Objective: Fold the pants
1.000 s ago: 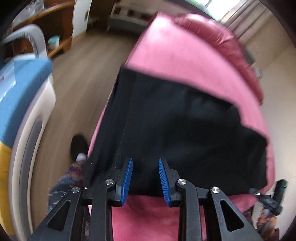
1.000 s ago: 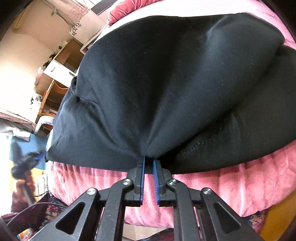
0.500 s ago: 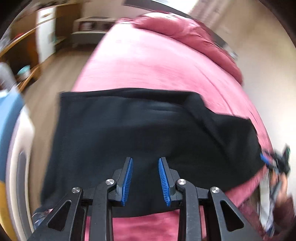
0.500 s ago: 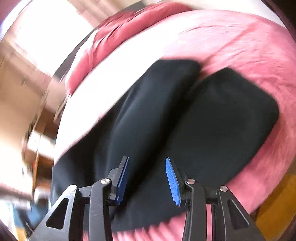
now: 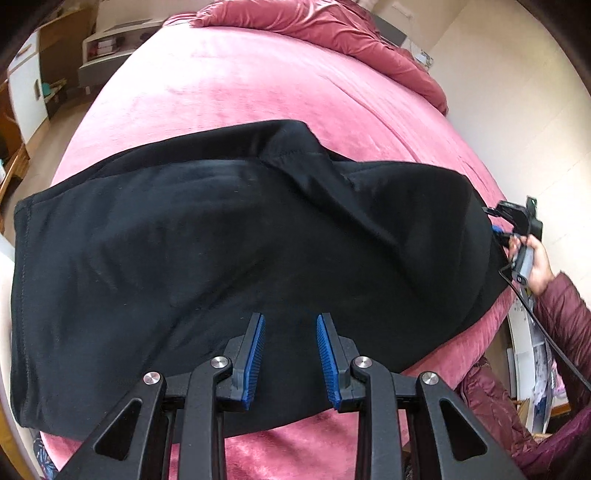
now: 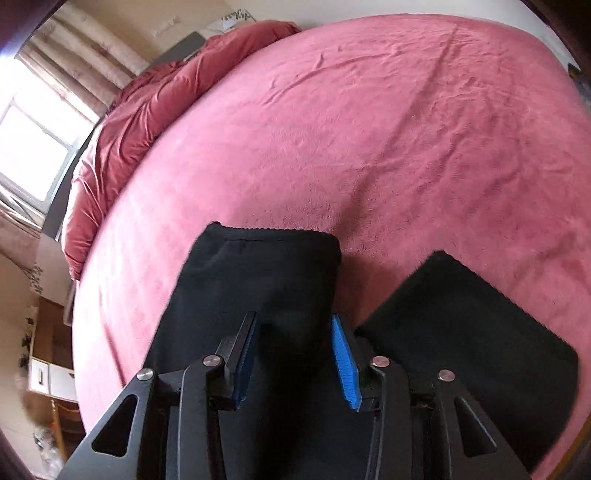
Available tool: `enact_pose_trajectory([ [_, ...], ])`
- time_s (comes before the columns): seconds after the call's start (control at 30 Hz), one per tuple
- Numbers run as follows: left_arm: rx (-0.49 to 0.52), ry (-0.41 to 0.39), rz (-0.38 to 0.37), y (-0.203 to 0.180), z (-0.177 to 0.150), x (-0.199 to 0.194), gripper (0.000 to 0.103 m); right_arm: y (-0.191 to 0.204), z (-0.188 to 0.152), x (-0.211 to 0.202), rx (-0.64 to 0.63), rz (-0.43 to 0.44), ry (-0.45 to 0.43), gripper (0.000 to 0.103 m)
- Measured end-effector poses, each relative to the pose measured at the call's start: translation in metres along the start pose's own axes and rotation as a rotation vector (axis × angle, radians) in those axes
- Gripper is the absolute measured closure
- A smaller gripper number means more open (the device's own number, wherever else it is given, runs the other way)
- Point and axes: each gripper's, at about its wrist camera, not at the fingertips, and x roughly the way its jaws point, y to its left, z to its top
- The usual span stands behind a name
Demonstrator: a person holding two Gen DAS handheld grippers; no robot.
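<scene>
Black pants (image 5: 229,251) lie spread across the near part of a pink bed (image 5: 258,81), with a raised fold running across the upper layer. My left gripper (image 5: 290,325) is open and empty, just above the pants' near edge. In the right wrist view the pants (image 6: 258,288) show two separate ends lying flat on the bed (image 6: 369,129). My right gripper (image 6: 295,325) is open and empty over the left end. The right gripper also shows in the left wrist view at the pants' far right end.
A crumpled dark red duvet (image 5: 332,29) lies along the head of the bed, also in the right wrist view (image 6: 147,103). Wooden furniture and floor (image 5: 48,92) lie to the left. A window (image 6: 33,147) is at the far left.
My right gripper opened and let go of the pants, then lifted back. The pants now lie flat on the bed. My left gripper stayed open and swung to face across the bed.
</scene>
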Motion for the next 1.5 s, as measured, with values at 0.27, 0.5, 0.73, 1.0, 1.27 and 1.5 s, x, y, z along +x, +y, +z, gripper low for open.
enact_pose_trajectory([
  [0.27,0.052,0.02,-0.04,-0.014,0.011,0.015,0.074,0.024,-0.003,-0.064,-0.129,0.034,-0.089,0.095],
  [0.5,0.103,0.023,-0.087,-0.026,0.013,0.014,0.074,0.001,-0.023,-0.15,-0.124,0.029,-0.138,0.096],
  [0.73,0.193,0.06,-0.107,-0.047,0.02,0.019,0.074,-0.068,-0.043,-0.134,0.002,-0.098,-0.05,0.096],
  [1.0,0.379,0.092,-0.125,-0.09,0.011,0.027,0.07,-0.111,-0.067,-0.119,0.135,-0.048,-0.023,0.085],
  [1.27,0.599,0.112,-0.209,-0.151,-0.009,0.048,0.064,-0.076,-0.13,-0.133,0.042,0.194,0.088,0.073],
  [1.5,0.602,0.165,-0.172,-0.159,-0.015,0.081,0.064,-0.053,-0.164,-0.1,0.044,0.223,0.169,0.062],
])
